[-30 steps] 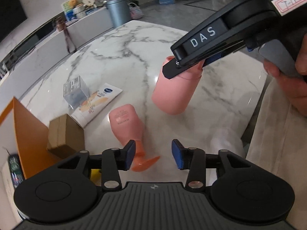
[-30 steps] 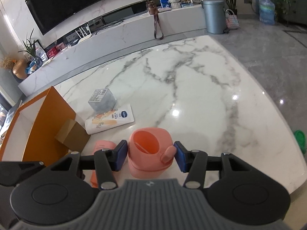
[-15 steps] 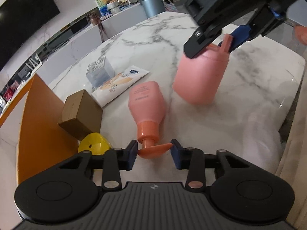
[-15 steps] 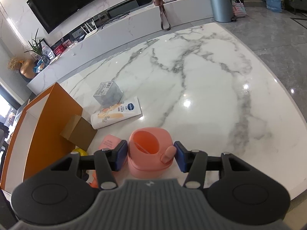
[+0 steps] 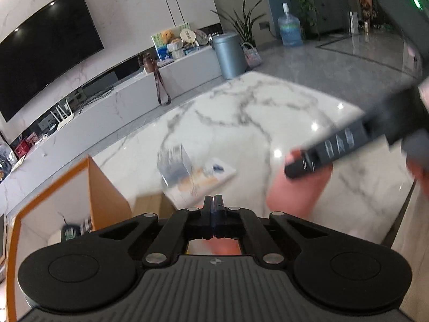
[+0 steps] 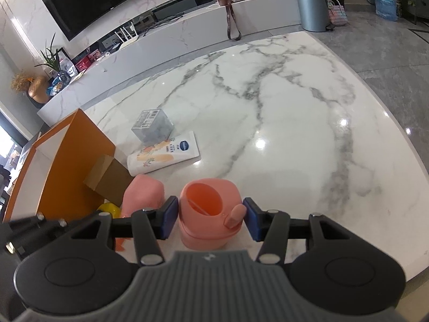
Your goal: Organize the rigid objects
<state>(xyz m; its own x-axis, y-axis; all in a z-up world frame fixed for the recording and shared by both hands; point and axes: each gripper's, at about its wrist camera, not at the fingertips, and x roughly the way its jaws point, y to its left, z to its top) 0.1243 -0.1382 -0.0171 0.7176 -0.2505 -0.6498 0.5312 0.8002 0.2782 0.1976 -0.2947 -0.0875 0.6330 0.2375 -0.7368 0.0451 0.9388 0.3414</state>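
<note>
The pink cup (image 6: 209, 212) stands upright near the table's (image 6: 295, 112) front edge, clamped at its rim by the right gripper (image 6: 210, 218). Just left of it the pink pump bottle (image 6: 143, 196) lies beside the orange bin (image 6: 67, 161). The left gripper (image 5: 213, 209) has its jaws pressed fully together; whether they pinch the bottle's pump I cannot tell through the blur. Sorting looks barely begun: the cream tube (image 6: 165, 155), grey cube box (image 6: 152, 128) and brown carton (image 6: 107, 179) remain outside the bin

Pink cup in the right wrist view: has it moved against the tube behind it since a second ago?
No. The pink cup sits between the right gripper pads, same spot relative to the white tube.
</note>
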